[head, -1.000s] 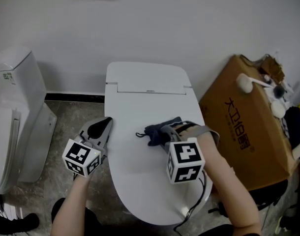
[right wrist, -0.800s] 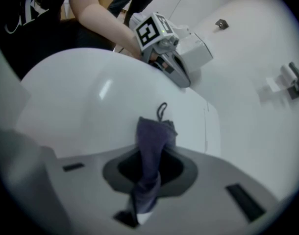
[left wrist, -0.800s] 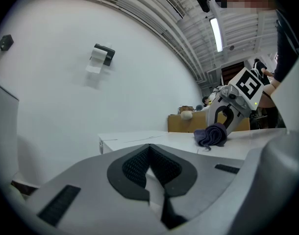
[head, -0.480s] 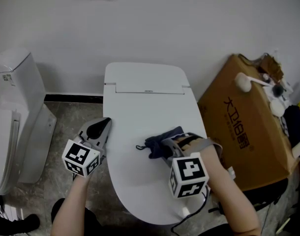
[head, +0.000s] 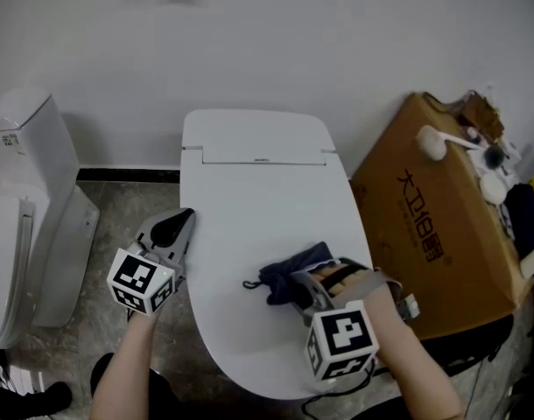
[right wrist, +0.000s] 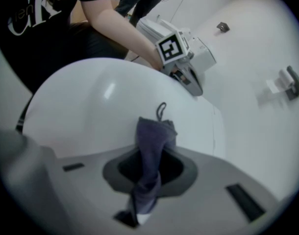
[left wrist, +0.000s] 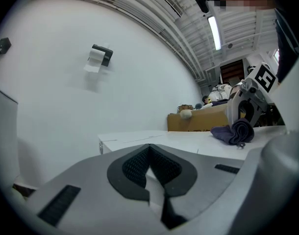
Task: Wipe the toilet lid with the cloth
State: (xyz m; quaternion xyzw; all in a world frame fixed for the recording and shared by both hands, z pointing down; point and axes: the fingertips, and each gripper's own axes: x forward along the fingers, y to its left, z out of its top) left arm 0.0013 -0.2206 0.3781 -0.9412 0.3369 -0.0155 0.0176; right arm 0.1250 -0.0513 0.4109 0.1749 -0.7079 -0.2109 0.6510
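Three cameras, one toilet lid (head: 258, 191)
Head view looks steeply down on it; left gripper view skims low across from its left edge, right gripper view sits close above its front; all share the cloth (head: 289, 274).

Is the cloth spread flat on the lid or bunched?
Bunched: the cloth is a crumpled wad on the toilet lid, pinched by the right gripper.

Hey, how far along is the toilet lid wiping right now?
Done: the dark cloth is picked up, clamped in the right claw. In hand: it's resting on the toilet lid, front half. Left: no wiped area shows, so coverage is unclear; the left claw sits shut and empty at the lid's left edge.
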